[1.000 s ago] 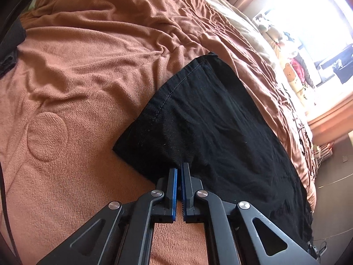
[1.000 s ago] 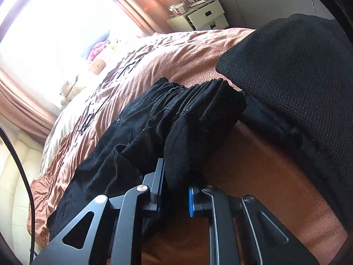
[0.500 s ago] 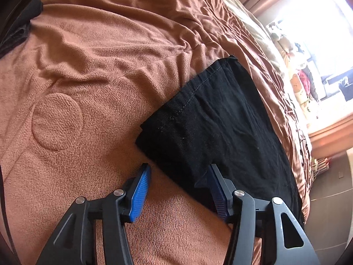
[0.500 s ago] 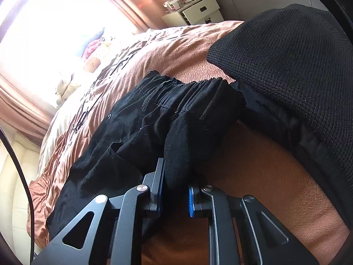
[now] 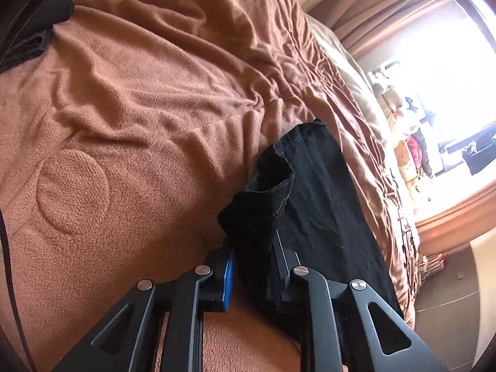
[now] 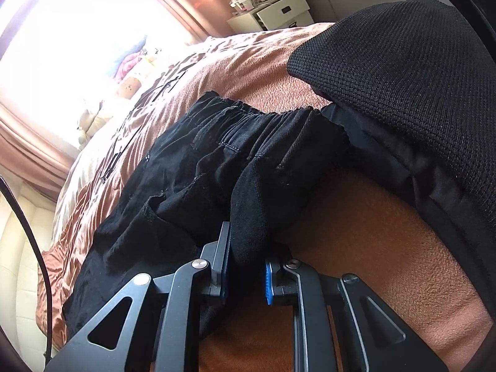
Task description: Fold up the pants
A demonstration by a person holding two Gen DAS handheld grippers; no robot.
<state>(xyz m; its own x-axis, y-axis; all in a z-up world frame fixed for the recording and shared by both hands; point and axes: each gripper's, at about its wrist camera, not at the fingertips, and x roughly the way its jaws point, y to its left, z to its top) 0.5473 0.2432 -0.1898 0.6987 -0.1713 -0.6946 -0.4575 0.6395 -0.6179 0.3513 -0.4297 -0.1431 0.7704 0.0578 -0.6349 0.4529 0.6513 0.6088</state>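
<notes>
Both claws are pinching the black pants right now. My left gripper (image 5: 252, 279) has just been closing, and its jaws now press on a bunched corner of the leg hem (image 5: 263, 198), which stands up in a little cuff at about twelve o'clock from the fingertips. My right gripper (image 6: 246, 274) is clamped on a thick fold of the waistband end (image 6: 263, 167), the gathered elastic spreading away toward eleven o'clock.

I judge I am holding opposite ends of the pants (image 5: 322, 204) so the hem can be carried over to meet the waist; a grip on each end keeps the cloth from sliding as it is lifted. The rest of the garment lies flat and long on the bed, running off toward four o'clock in the left view and toward eight o'clock in the right view.

Underneath is a rust-brown fleece blanket (image 5: 139, 99), soft and rumpled, with a round stitched patch (image 5: 73, 192) at nine o'clock from my left claw. Fleece like this may drag on the fabric, so I think a lift would serve better than a pull.

A dark knitted sleeve (image 6: 412, 77) fills two o'clock in the right view. Beyond the bed, a bright window (image 6: 77, 40) with pinkish curtains glares at ten o'clock, and a white drawer unit (image 6: 279, 12) sits at twelve o'clock.
</notes>
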